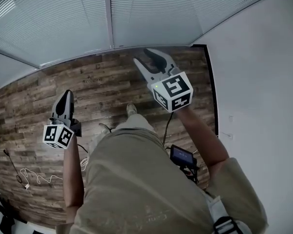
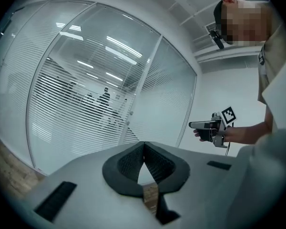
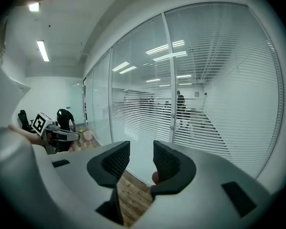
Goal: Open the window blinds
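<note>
Left gripper (image 2: 143,148): at 9 o'clock in the head view, low over the floor (image 1: 102,87); your fingers are together at the tips with nothing between them.
Blinds (image 1: 63,18): at 12 o'clock ahead of you, behind glass (image 3: 133,94); the slats lie horizontal, and figures show dimly through them. Neither gripper touches them.
Right gripper (image 3: 140,159): at 1 o'clock, nearer the glass than your left; your fingers are apart and empty, with only floor and glass in the gap.
Wall (image 1: 263,82): plain white, at 3 o'clock.
</note>
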`<action>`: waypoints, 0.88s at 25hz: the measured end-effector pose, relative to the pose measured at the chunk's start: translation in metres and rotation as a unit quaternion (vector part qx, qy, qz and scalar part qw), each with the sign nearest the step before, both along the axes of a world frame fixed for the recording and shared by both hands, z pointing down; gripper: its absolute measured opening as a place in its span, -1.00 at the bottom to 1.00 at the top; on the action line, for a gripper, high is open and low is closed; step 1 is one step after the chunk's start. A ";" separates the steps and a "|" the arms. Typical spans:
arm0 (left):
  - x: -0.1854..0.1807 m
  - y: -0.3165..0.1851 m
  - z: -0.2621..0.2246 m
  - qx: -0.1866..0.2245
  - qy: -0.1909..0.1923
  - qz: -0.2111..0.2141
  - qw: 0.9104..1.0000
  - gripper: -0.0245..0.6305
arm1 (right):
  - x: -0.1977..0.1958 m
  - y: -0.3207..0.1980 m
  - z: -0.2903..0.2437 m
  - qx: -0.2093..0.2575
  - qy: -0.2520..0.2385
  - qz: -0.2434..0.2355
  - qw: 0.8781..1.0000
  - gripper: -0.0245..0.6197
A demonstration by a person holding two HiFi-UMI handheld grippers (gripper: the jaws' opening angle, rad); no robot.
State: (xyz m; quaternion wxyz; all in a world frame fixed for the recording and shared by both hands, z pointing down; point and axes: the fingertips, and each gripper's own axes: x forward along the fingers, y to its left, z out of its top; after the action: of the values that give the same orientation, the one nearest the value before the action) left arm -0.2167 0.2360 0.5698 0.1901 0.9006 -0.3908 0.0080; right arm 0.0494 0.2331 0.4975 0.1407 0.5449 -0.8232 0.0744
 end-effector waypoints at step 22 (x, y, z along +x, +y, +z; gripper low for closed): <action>-0.082 -0.006 0.013 -0.036 0.008 0.033 0.999 -0.88 | -0.080 0.030 0.023 -0.011 -0.061 0.072 0.995 -0.43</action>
State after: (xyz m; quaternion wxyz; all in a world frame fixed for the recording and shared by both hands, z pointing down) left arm -0.2986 0.2302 0.5830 0.2249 0.9057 -0.3587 0.0207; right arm -0.0304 0.2634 0.5202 0.0904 0.5958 -0.7880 0.1261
